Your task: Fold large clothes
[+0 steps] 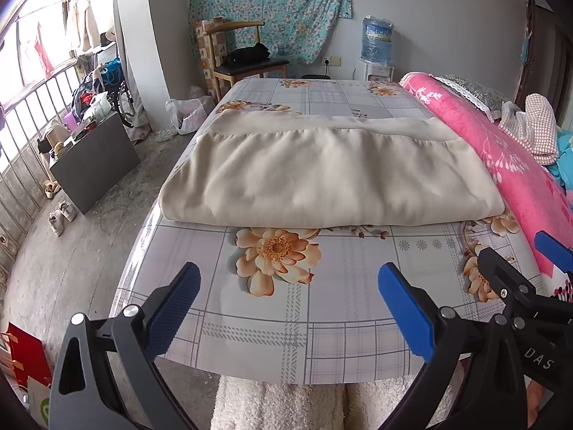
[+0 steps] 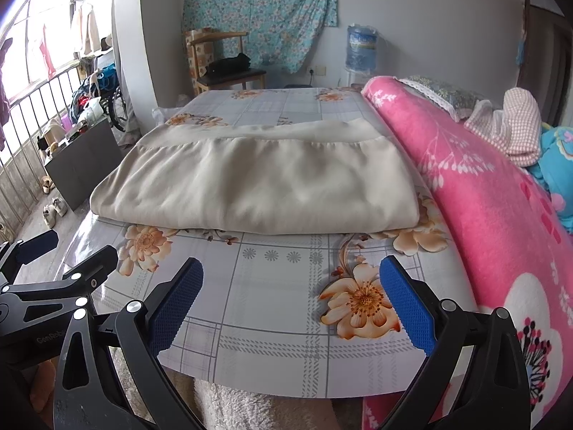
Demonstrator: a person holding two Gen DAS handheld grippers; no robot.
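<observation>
A large cream garment (image 1: 322, 172) lies folded in a wide flat rectangle on the flowered table cover (image 1: 340, 308); it also shows in the right wrist view (image 2: 258, 186). My left gripper (image 1: 286, 308) is open and empty, held over the table's near edge, short of the garment. My right gripper (image 2: 290, 304) is open and empty, also near the front edge, to the right of the left one. The right gripper shows at the right edge of the left wrist view (image 1: 515, 268). The left gripper shows at the left edge of the right wrist view (image 2: 68, 254).
A rolled pink flowered blanket (image 2: 483, 197) lies along the table's right side, with a checked cloth (image 2: 508, 125) behind it. A wooden chair (image 1: 247, 61) and a water dispenser (image 1: 376, 43) stand at the far wall. A grey box (image 1: 93, 165) and shoes (image 1: 61, 215) are on the floor at left.
</observation>
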